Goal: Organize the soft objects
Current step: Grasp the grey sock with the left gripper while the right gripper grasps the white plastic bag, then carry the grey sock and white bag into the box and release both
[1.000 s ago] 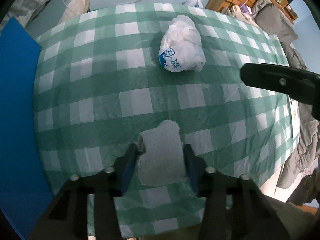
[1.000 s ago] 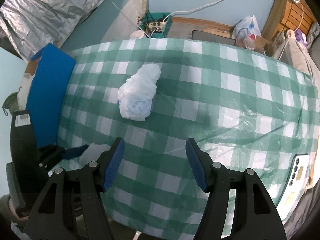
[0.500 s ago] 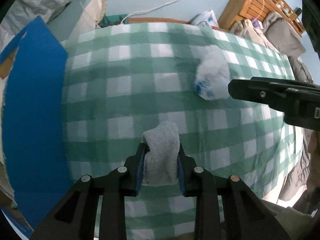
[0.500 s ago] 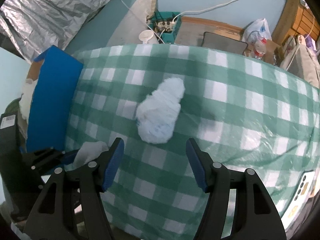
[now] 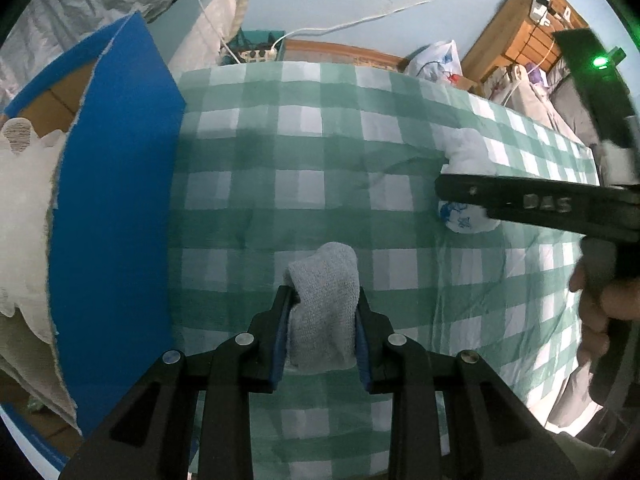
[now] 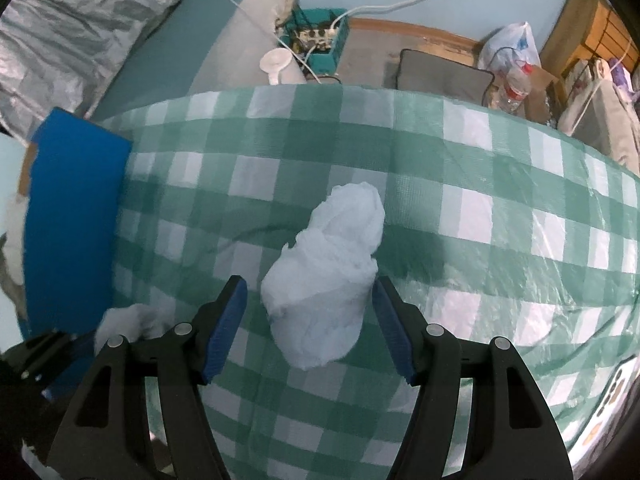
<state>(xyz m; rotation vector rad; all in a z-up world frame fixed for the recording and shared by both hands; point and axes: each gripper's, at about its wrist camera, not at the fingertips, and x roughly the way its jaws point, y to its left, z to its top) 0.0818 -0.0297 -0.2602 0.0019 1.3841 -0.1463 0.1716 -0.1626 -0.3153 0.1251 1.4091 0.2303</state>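
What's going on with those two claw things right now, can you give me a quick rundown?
Left gripper shut on the grey cloth. Right gripper open, straddling the white plastic bag, pads not touching. Nothing blocking on the checked tablecloth.

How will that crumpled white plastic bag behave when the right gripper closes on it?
The crumpled white plastic bag will probably crush inward: it looks loosely wadded. It likely weighs little for its bulk. Its film may slip, and the right gripper straddles it open, so the fingers must close far.
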